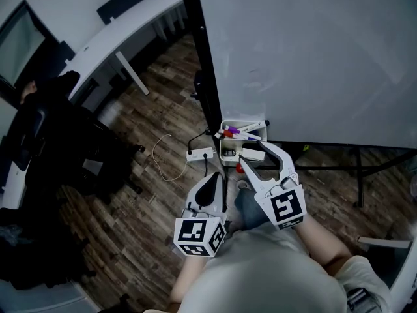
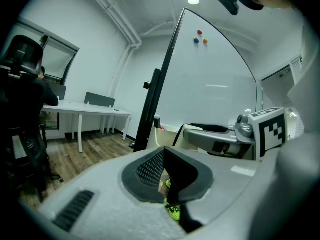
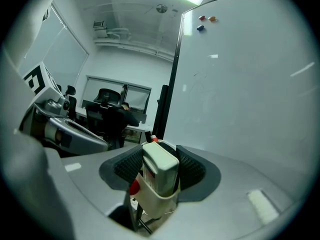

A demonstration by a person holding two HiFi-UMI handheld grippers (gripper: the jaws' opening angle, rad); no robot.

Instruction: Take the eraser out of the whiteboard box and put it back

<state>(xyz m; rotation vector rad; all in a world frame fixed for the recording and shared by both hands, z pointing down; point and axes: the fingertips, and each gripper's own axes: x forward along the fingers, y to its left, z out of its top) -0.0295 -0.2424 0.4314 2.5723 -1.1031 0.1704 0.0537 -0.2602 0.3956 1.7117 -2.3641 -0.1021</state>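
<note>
The white whiteboard box [image 1: 229, 125] hangs at the lower left corner of the whiteboard [image 1: 306, 57], with markers [image 1: 238, 134] lying in it. My right gripper [image 1: 253, 152] is at the box, shut on the pale eraser [image 1: 253, 156]. In the right gripper view the eraser [image 3: 161, 160] stands upright between the dark pads [image 3: 129, 167] of the right gripper [image 3: 160, 168], its lower end inside the cream box wall [image 3: 152, 202]. My left gripper [image 1: 212, 186] hangs lower left of the box, shut and holding nothing. The left gripper view shows its tips [image 2: 167, 171] together.
A power strip [image 1: 200, 153] and a loose cable [image 1: 161, 158] lie on the wooden floor left of the box. Black office chairs [image 1: 58, 149] and a white desk [image 1: 117, 38] stand at the left. The whiteboard stand's bar [image 1: 339, 165] runs to the right.
</note>
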